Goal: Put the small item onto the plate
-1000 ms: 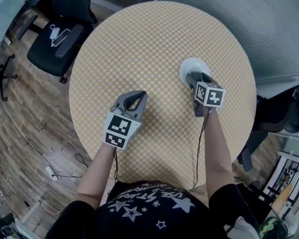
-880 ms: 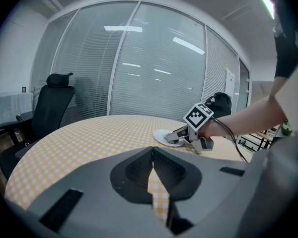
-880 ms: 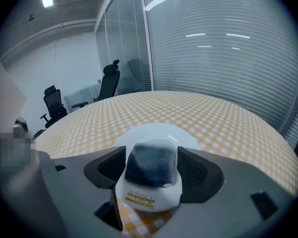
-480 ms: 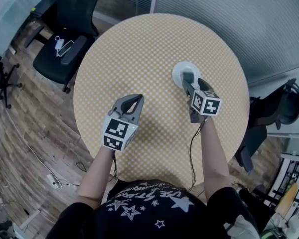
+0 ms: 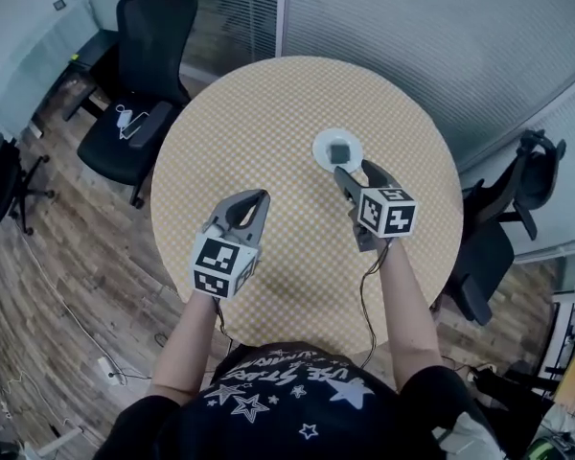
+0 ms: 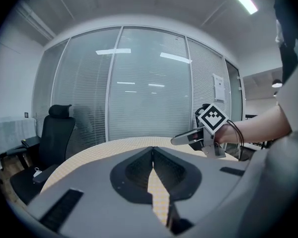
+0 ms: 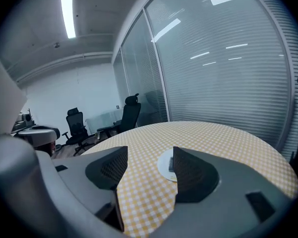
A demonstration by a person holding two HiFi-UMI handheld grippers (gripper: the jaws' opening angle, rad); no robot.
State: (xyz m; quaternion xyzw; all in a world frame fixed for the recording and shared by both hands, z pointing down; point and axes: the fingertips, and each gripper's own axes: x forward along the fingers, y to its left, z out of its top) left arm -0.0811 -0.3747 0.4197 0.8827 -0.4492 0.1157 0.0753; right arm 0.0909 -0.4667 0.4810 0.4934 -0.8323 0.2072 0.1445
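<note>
Starting closest in: the left gripper hangs over the near side of the checked table, jaws pressed together on nothing, same as a second ago. The right gripper is what's changed. It was sitting right over the plate and has now backed off toward the person, jaws spread and empty. Just past its tips, the small dark item lies flat in the middle of the white plate, so I'd call the placing done — only the retreat is left. The head view shows the item dead centre from above, while the right gripper view has the plate low between the open jaws, the item half tucked behind one. The left gripper view misses the plate entirely and only catches the right gripper from the side.
</note>
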